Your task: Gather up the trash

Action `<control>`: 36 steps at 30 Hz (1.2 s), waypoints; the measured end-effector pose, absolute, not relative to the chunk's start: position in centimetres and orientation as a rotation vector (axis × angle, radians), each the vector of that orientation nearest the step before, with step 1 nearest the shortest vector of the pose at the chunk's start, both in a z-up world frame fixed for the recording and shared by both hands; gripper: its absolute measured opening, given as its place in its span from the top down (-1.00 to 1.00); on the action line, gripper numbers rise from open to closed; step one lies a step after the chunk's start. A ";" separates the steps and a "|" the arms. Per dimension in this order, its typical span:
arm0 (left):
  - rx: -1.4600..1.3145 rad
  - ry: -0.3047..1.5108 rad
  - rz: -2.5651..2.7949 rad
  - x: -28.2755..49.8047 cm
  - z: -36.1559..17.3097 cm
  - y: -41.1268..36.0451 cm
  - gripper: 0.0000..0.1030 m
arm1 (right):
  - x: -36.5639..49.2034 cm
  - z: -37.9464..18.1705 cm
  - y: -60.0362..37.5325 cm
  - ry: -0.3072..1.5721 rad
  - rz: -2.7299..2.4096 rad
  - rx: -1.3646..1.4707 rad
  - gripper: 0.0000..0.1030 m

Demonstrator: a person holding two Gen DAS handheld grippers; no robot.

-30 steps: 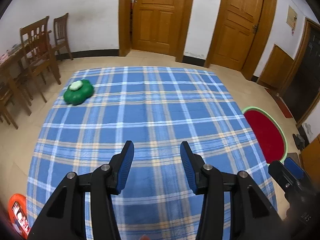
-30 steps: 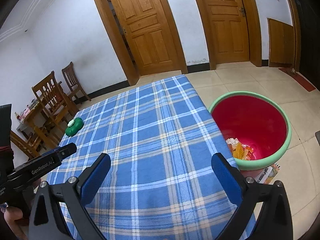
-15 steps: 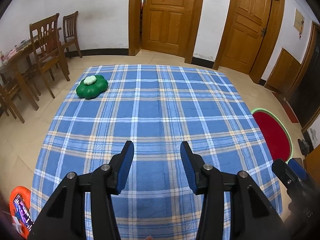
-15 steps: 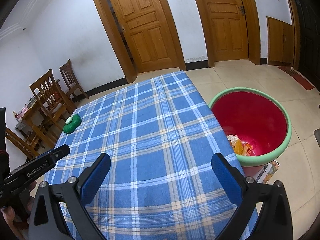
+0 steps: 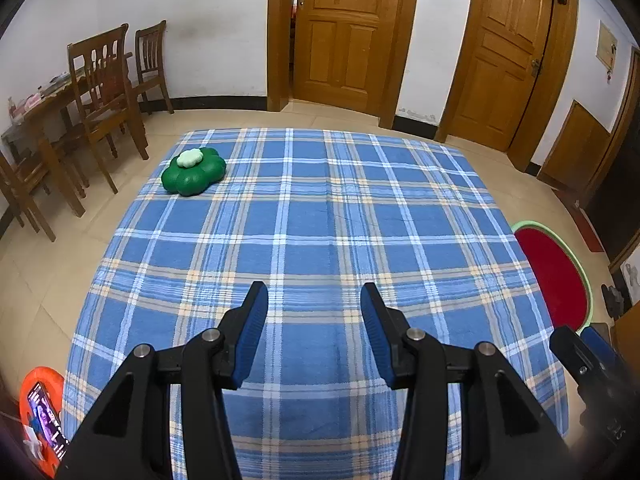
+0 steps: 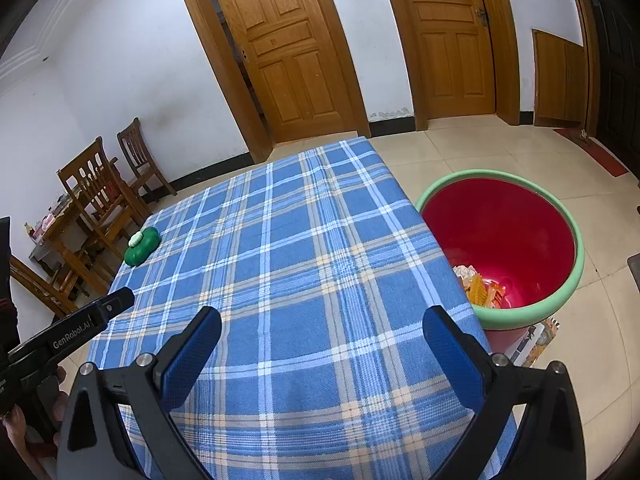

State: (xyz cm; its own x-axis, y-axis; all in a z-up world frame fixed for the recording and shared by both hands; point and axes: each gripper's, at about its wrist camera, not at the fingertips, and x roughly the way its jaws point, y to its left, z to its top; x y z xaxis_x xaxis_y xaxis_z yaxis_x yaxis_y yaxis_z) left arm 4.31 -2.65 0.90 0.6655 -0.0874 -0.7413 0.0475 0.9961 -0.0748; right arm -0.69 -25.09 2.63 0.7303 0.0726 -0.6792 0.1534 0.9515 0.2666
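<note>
A red bin with a green rim [image 6: 504, 240] stands on the floor right of the table; it also shows in the left wrist view [image 5: 556, 272]. Crumpled wrappers [image 6: 480, 286] lie in its bottom. The table has a blue plaid cloth [image 5: 312, 216], also seen in the right wrist view [image 6: 296, 264]. My left gripper [image 5: 314, 300] is open and empty above the near part of the cloth. My right gripper [image 6: 322, 326] is wide open and empty above the table's near right part, left of the bin.
A green flower-shaped object with a pale top [image 5: 194, 170] sits at the table's far left corner, also in the right wrist view [image 6: 142, 246]. Wooden chairs [image 5: 104, 92] and a side table stand left. Two wooden doors [image 5: 346, 32] are behind. An orange object [image 5: 40, 412] is low left.
The left view has swung and drawn back, so the green object and chairs sit further right in it. The right view has drawn back slightly. Both grippers stay open and empty.
</note>
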 end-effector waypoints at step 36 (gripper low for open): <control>-0.055 0.839 -0.060 4.4 0.8 -2.2 0.06 | -0.7 2.6 -25.2 0.755 -0.046 0.319 -0.99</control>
